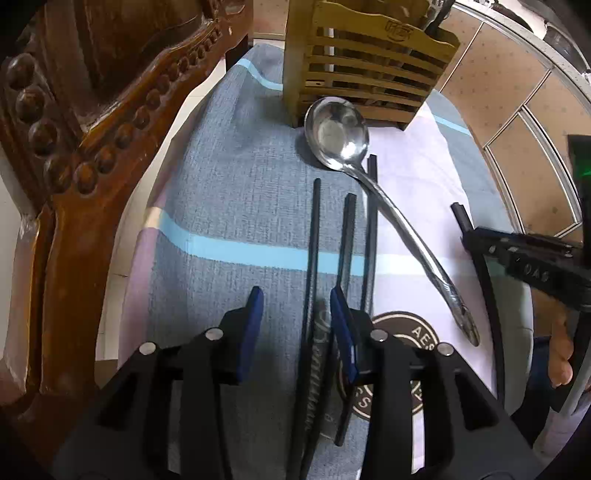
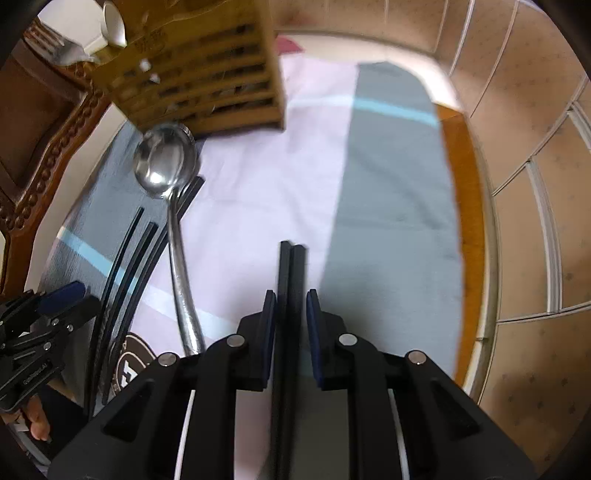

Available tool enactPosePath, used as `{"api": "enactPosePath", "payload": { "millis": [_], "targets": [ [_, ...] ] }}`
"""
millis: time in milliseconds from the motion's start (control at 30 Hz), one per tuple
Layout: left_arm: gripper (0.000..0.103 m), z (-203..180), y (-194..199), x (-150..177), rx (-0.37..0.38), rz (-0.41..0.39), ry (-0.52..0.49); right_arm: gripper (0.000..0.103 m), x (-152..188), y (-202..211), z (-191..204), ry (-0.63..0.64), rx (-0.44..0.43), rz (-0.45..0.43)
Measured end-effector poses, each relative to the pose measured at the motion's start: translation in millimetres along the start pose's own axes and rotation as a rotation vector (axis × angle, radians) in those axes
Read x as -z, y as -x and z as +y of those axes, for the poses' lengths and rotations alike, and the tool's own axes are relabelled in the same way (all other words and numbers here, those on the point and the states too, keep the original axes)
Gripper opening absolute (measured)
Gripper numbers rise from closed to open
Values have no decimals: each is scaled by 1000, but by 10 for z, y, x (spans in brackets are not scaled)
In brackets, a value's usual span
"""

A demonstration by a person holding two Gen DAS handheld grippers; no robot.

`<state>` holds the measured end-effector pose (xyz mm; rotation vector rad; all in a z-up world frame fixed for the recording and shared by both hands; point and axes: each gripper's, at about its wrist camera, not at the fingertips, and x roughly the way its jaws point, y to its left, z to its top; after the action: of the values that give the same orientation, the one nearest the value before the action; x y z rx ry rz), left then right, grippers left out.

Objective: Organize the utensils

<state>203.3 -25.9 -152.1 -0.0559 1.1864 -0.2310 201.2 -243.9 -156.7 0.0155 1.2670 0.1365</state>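
A slatted bamboo utensil holder [image 1: 365, 66] stands at the far end of the cloth-covered table; it also shows in the right wrist view [image 2: 199, 77]. A steel ladle [image 1: 338, 133] lies in front of it, handle toward me. Several black chopsticks [image 1: 314, 236] lie side by side on the cloth. My left gripper [image 1: 295, 314] is open, its fingers straddling one chopstick. My right gripper [image 2: 290, 314] has black chopsticks [image 2: 290, 266] between its narrowly parted fingers; whether the pads press them is unclear. It shows at the right of the left wrist view [image 1: 480, 240].
A carved wooden chair [image 1: 92, 147] stands close on the left. A fork [image 2: 62, 48] and a white spoon [image 2: 112, 22] stick out of the holder. The striped cloth [image 1: 229, 206] covers the table, whose wooden edge [image 2: 465, 221] shows at right.
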Motion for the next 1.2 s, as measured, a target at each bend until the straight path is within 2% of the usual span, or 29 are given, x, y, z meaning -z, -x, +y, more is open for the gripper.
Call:
{"api": "enactPosePath", "payload": {
  "millis": [100,267,533,867,1033,1067,1200],
  "targets": [
    [40,8,-25,-4,-2,3,-2,18,-15,6,15,16,17,-14],
    [43,34,-38,-14,-4,1,-2,17,-37,46,-238,-55,-67,3],
    [47,33,-46,-26,-6,1,-2,17,-104,150,-544,-112,-67,-31],
    [48,-22,-95,-53,-13,2,-3,17,-175,-26,-390,-92,-27,-4],
    [48,3,-114,-126,-14,5,-5,16,-158,-45,-174,-13,48,-5],
    [48,-5,-134,-178,-19,5,-8,10,-159,-49,-140,2,45,-4],
    [48,-58,-232,-370,-51,18,-34,9,-125,-50,-163,-13,14,-7]
  ]
}}
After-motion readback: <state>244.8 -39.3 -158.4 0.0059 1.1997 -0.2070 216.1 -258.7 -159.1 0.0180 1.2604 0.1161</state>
